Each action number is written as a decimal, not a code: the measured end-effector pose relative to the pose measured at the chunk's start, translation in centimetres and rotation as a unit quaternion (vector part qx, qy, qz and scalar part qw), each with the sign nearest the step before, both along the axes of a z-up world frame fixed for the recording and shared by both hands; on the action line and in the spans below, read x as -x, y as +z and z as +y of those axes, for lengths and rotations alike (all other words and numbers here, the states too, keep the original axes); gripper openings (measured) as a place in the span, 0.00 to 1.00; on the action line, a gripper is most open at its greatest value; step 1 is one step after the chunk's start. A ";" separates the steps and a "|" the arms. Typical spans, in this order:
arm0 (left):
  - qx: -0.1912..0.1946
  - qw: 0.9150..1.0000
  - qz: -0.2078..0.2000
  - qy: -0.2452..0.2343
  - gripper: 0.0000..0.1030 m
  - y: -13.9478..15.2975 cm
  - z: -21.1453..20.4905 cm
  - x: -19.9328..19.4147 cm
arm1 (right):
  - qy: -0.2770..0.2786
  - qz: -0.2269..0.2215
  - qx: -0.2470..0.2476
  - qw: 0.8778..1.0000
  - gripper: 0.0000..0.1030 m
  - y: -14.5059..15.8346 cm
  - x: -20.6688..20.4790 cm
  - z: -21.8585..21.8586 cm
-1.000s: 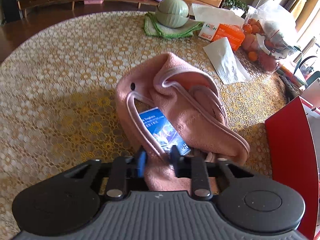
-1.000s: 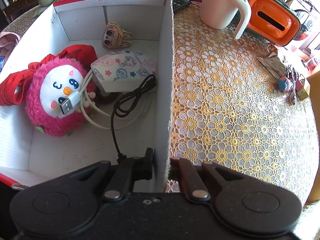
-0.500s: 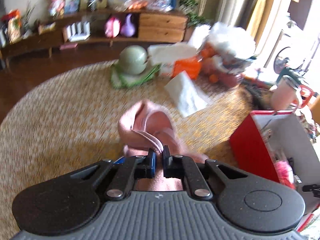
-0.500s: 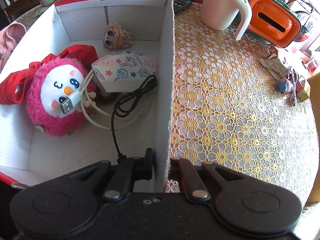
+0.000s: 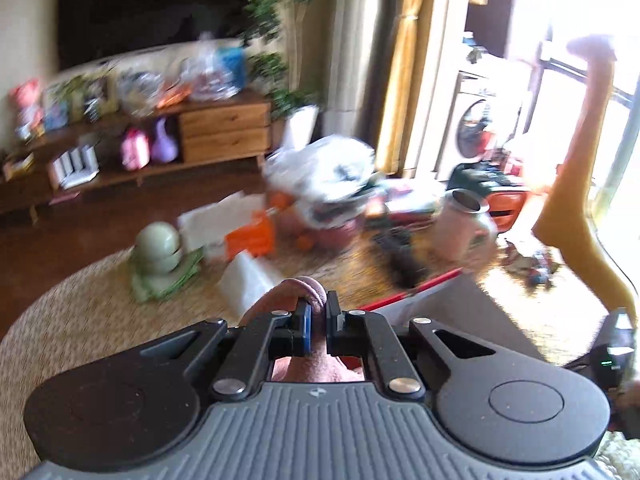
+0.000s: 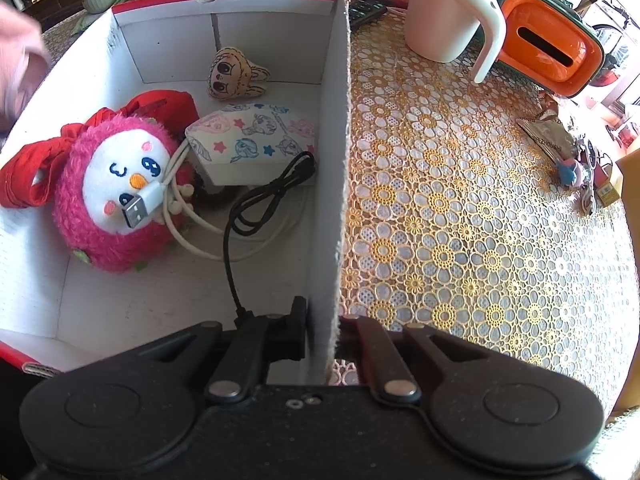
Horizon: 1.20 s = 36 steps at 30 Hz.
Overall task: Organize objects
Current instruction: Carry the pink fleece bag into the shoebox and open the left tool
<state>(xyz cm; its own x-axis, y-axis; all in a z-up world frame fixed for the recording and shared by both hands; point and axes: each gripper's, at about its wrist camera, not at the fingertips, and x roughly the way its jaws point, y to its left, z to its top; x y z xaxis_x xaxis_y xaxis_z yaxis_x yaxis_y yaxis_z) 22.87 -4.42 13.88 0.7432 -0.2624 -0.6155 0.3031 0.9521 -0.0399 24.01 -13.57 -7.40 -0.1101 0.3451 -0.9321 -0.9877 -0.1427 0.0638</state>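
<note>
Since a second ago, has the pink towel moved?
Yes. The pink towel, pinched in the left hand-held gripper, has been lifted off the table.

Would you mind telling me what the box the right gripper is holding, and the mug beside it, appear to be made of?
The box looks like corrugated cardboard, matte white inside with a red outer face; its cut wall edge shows a rough, fibrous core. The mug seems to be steel-lined with a smooth cream plastic shell and handle, going by the shiny metal rim.
</note>
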 end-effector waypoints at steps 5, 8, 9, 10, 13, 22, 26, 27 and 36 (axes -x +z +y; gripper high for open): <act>-0.003 0.998 -0.031 -0.052 0.05 3.4 -3.4 1.1 | 0.001 0.000 -0.001 1.000 0.05 0.1 0.1 0.0; 0.007 0.996 -0.039 -0.081 0.05 4.8 -5.5 1.4 | 0.001 0.000 -0.001 1.000 0.05 0.2 0.1 0.0; 0.012 0.995 -0.036 -0.093 0.05 5.1 -6.2 1.4 | 0.001 0.000 -0.001 1.000 0.05 0.2 0.1 0.1; 0.014 0.994 -0.032 -0.104 0.05 5.3 -7.0 1.4 | 0.002 0.000 -0.001 1.000 0.05 0.2 0.1 0.0; 0.011 0.991 -0.016 -0.136 0.05 4.8 -9.3 1.4 | 0.004 0.001 -0.001 1.000 0.05 0.2 0.1 0.0; -0.017 0.975 0.042 -0.217 0.05 1.9 -14.2 0.8 | 0.009 0.002 0.000 1.000 0.05 0.2 0.0 -0.3; -0.048 0.967 0.063 -0.241 0.05 0.9 -15.7 0.1 | 0.011 0.003 0.001 1.000 0.05 0.2 -0.1 -0.4; -0.056 0.964 0.070 -0.250 0.05 0.6 -16.1 -0.1 | 0.011 0.003 0.001 1.000 0.05 0.2 -0.1 -0.4; -0.125 0.944 0.115 -0.281 0.05 -4.7 -20.2 -1.4 | 0.015 0.003 0.006 1.000 0.05 0.0 0.0 -0.5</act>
